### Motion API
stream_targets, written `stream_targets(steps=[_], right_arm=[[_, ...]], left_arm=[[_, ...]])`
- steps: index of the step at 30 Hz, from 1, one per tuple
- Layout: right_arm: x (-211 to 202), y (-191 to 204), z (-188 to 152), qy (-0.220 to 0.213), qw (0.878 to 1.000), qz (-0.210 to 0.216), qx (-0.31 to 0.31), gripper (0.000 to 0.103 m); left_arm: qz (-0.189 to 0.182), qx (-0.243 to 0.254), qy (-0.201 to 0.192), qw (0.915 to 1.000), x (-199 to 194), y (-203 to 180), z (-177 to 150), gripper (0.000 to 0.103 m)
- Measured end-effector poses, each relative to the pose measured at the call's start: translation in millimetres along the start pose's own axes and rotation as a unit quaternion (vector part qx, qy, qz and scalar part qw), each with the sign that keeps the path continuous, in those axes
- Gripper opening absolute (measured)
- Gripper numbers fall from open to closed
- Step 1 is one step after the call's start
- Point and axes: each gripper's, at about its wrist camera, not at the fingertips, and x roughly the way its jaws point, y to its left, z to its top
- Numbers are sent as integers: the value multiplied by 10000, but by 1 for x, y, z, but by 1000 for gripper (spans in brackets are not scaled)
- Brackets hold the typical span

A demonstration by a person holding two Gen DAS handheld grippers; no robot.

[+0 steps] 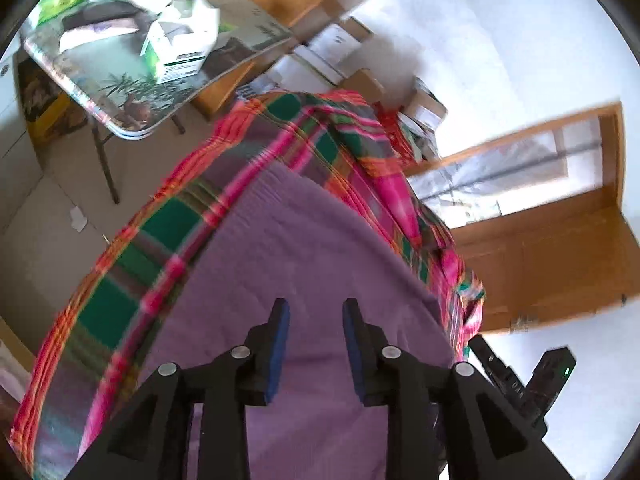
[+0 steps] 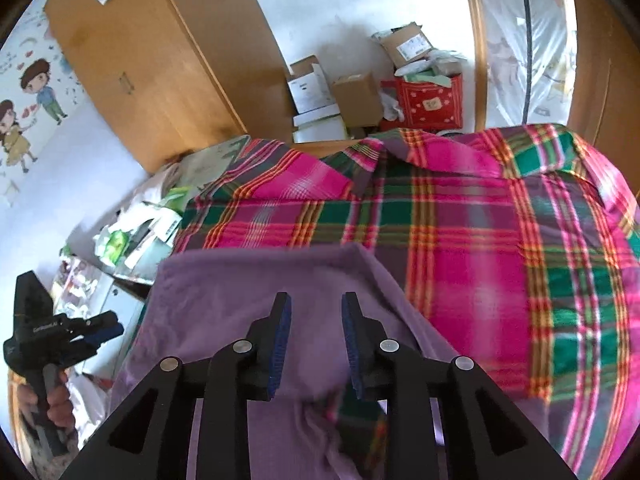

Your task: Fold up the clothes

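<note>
A purple garment [image 1: 304,248] lies spread on a bed covered with a pink and green plaid sheet [image 1: 132,264]. My left gripper [image 1: 316,312] hovers open above the purple cloth, nothing between its blue pads. In the right wrist view the same purple garment [image 2: 240,280] lies flat with a folded edge near its far side, on the plaid sheet [image 2: 480,240]. My right gripper [image 2: 316,308] is open over the cloth and holds nothing. The left gripper [image 2: 108,326] shows at the left edge of that view, held by a hand [image 2: 56,400], beside the bed.
A folding table [image 1: 132,92] with boxes and papers stands past the bed's far edge. Cardboard boxes [image 2: 352,96] and a red bag [image 2: 432,102] pile against the wall. A wooden wardrobe [image 2: 160,60] and a wooden door frame [image 1: 560,216] flank the bed.
</note>
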Motion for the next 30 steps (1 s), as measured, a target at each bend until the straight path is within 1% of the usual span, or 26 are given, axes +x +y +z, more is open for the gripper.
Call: stream_targets(steps=[1,3,5,8,10,11,14,15,18,20,26,28,30], right_arm=[[-9,-5,-7,-24,10000,11,-8,27],[-25,-15,-22,-77,10000,5,-25,27],[-43,-26,-40,-205,9996,-178,-46,27],[-67,-46,-64,-418,9984,-373,67,27],[-81,-59,-82,-559,9969,-493,230,27],[-89,-66,-91,-630,9960,-554,311,27],[-110,-86,-118,-829,9924,-734,541,27],[-115,-89,-127,-885,9915,-748,592,27],[-129,-97,-152,-1066,9890,-720,730,27],[-137,-101,-167,-1088,9884,-731,772,27],[-164,-115,-205,-1092,9870,-782,883,27],[-183,-124,-216,-1180,9859,-694,966,27],[-202,-130,-224,-1282,9844,-716,966,27]], left_arm=[[3,113,32,9999,-1,-5,-7,29],[-96,373,216,9990,2,-16,-25,29],[-163,638,363,9972,5,-26,-40,29],[-204,1188,518,9914,11,-47,-71,30],[-211,1579,676,9849,17,-61,-93,30],[-285,1757,790,9809,22,-69,-105,30],[-423,2088,1132,9705,37,-87,-135,30],[-474,2219,1313,9650,44,-95,-147,30],[-594,2435,1672,9535,60,-110,-171,30],[-629,2561,1859,9465,69,-119,-186,31],[-684,2880,2166,9303,81,-138,-219,34],[-684,2916,2294,9261,85,-141,-228,34],[-665,2905,2343,9254,87,-143,-234,34]])
